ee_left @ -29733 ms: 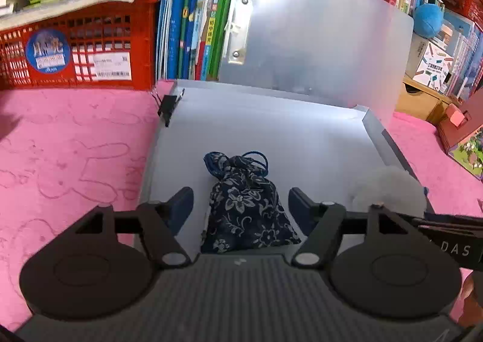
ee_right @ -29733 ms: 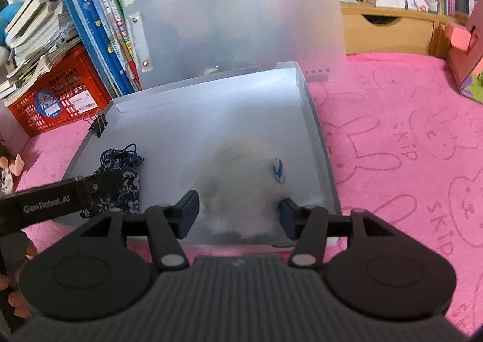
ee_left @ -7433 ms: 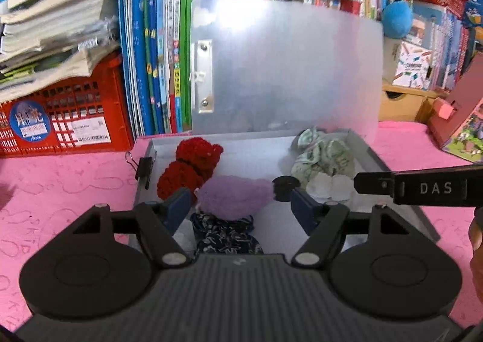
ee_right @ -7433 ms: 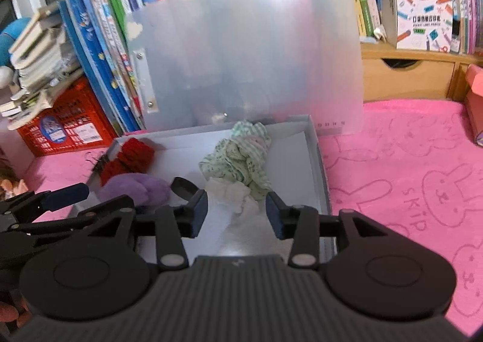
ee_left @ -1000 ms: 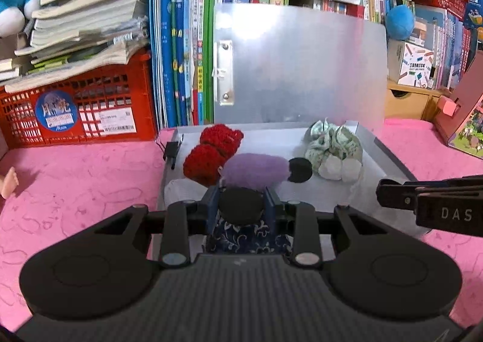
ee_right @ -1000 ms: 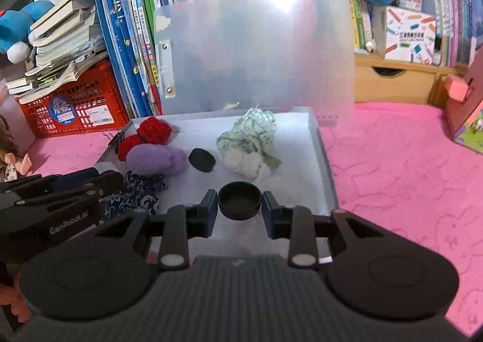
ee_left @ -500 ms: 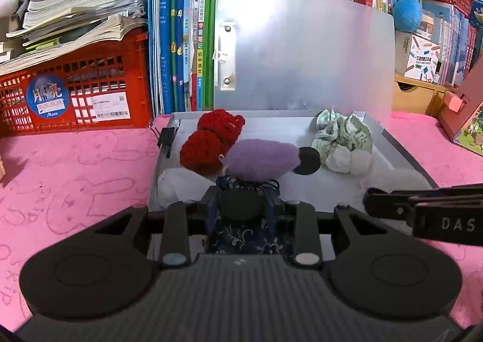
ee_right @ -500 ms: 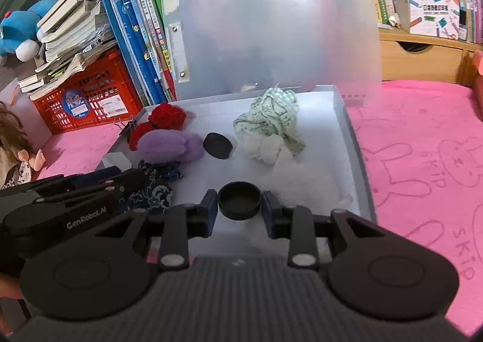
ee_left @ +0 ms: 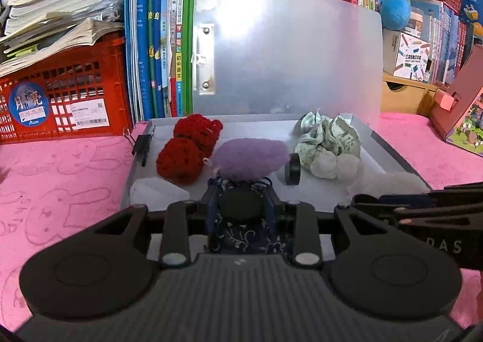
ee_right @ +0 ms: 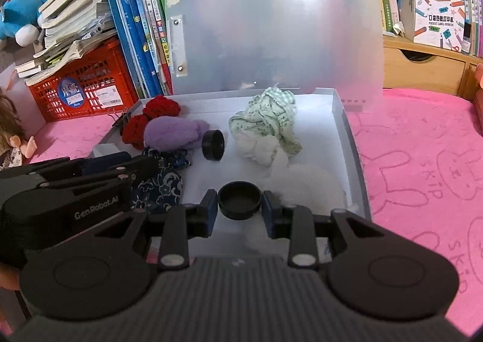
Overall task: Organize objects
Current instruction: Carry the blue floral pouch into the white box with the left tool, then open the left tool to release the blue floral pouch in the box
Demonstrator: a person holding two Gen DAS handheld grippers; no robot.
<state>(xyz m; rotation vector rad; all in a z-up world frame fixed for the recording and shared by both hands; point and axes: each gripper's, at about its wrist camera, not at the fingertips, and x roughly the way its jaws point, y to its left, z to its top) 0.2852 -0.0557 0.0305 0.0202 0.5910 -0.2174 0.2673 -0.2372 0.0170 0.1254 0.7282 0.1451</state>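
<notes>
You are pinching a small black cap (ee_left: 240,206) in your left gripper (ee_left: 240,206) and another cap (ee_right: 239,199) in your right gripper (ee_right: 239,201), both over the tray's (ee_right: 351,142) near end; they look light, stiff and slick, so grip across the rim.

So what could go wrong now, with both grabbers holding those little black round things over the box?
1. The right gripper pinches a black cap only by its edges; it could slip and drop onto the white fluff.
2. The left gripper holds another black cap just above the blue flowered pouch; set there, it might roll off.
3. A third cap stands on its edge beside the purple ball; a bump could send it rolling.
</notes>
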